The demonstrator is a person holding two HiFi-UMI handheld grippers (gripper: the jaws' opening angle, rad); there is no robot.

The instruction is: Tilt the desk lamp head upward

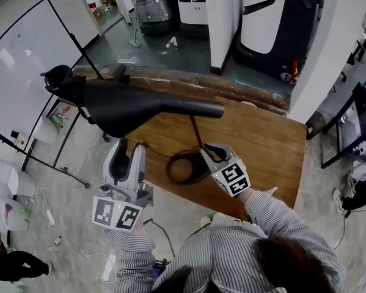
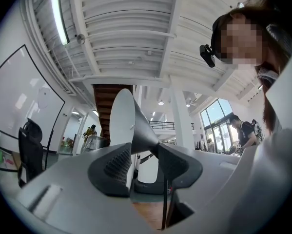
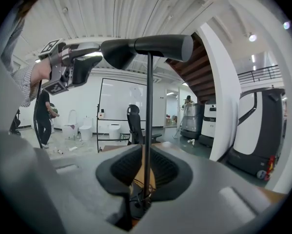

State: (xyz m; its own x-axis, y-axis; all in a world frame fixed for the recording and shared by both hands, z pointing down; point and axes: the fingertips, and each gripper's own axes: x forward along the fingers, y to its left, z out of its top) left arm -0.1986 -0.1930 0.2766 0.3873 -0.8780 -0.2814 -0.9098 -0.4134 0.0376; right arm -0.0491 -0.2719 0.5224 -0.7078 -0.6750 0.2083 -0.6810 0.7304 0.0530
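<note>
Lamp head [image 1: 128,105] | left gripper [image 2: 145,165] jaws apart, its view alone shows head's white mouth | right gripper [image 3: 145,172] apart around pole [image 3: 149,101]

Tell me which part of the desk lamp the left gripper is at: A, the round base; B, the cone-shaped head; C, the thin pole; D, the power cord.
B: in the left gripper view, the left gripper has its jaws apart, with the black cone-shaped lamp head rising in the gap between them. In the head view it sits just under that head.
</note>
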